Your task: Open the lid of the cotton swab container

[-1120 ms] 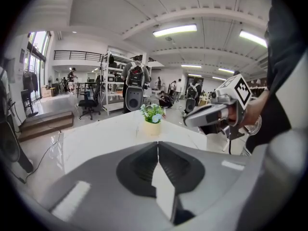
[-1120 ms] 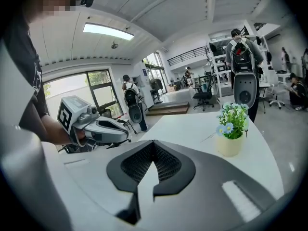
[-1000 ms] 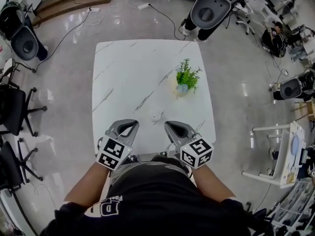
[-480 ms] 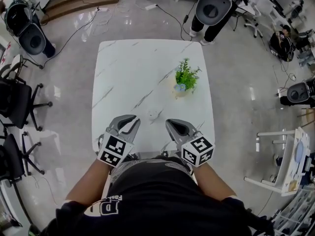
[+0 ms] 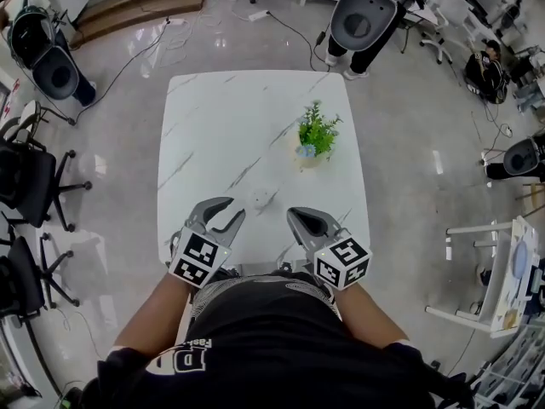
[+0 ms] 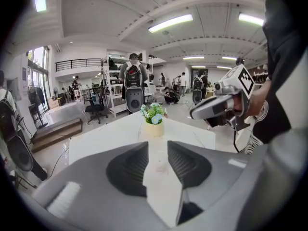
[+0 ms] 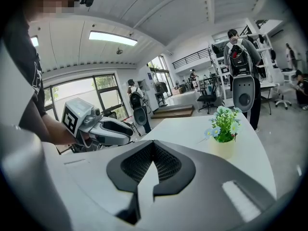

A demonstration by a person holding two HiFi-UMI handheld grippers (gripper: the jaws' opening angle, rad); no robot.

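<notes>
Near the front edge of the white marble table [image 5: 221, 126]: a small, pale cotton swab container [image 5: 260, 198], standing free and touched by nothing. Too small and faint to tell how its lid sits. In the left gripper view, in line with the gap of the jaws, out on the tabletop beyond the tips, not between the pads.

Just left of it and nearer the person, the left gripper [image 5: 237, 209], jaws partway apart and opening, nothing held. Just right of it, the right gripper [image 5: 291, 215], jaws pressed together, empty. Both low over the table's near edge, apart from each other, each with a marker cube at its back end.

Farther back and to the right on the table, well apart from the container, a small potted plant [image 5: 317, 136]: green leaves, pale blue flowers, cream pot.

Around the table, glossy grey floor [image 5: 119, 100] and black office chairs [image 5: 25, 186].
</notes>
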